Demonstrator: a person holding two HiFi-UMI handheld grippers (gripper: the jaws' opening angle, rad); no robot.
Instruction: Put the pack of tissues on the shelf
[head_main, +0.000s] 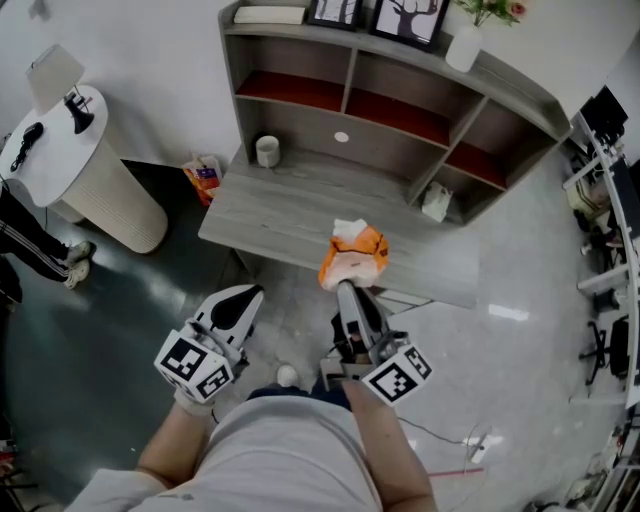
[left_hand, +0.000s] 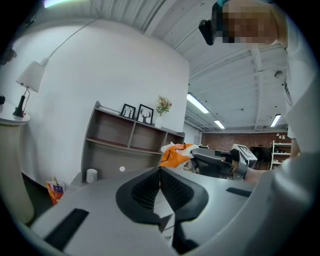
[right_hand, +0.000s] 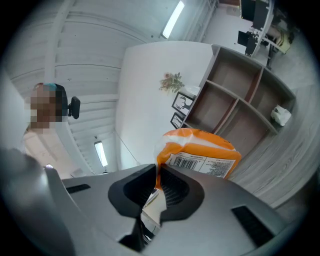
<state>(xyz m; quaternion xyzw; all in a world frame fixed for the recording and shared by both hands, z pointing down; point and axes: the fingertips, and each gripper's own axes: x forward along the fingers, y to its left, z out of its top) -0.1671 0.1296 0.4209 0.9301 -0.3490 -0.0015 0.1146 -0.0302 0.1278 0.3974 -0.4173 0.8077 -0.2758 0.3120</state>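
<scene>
The pack of tissues (head_main: 354, 258) is orange and white with a barcode label. It hangs above the front of the grey desk (head_main: 270, 215), pinched by its wrapper edge in my right gripper (head_main: 344, 286). In the right gripper view the pack (right_hand: 200, 150) sticks out past the shut jaws (right_hand: 157, 176), with the shelf (right_hand: 240, 95) beyond it. The grey shelf unit (head_main: 400, 110) with red-lined compartments stands at the back of the desk. My left gripper (head_main: 243, 298) is lower left of the pack, off the desk, shut on nothing (left_hand: 160, 171).
A white cup (head_main: 267, 150) stands on the desk at back left, and a white object (head_main: 436, 200) sits in the shelf's lower right compartment. Picture frames (head_main: 405, 18) and a vase (head_main: 464, 45) top the shelf. A round white side table (head_main: 70, 150) and a snack bag (head_main: 205, 178) are left.
</scene>
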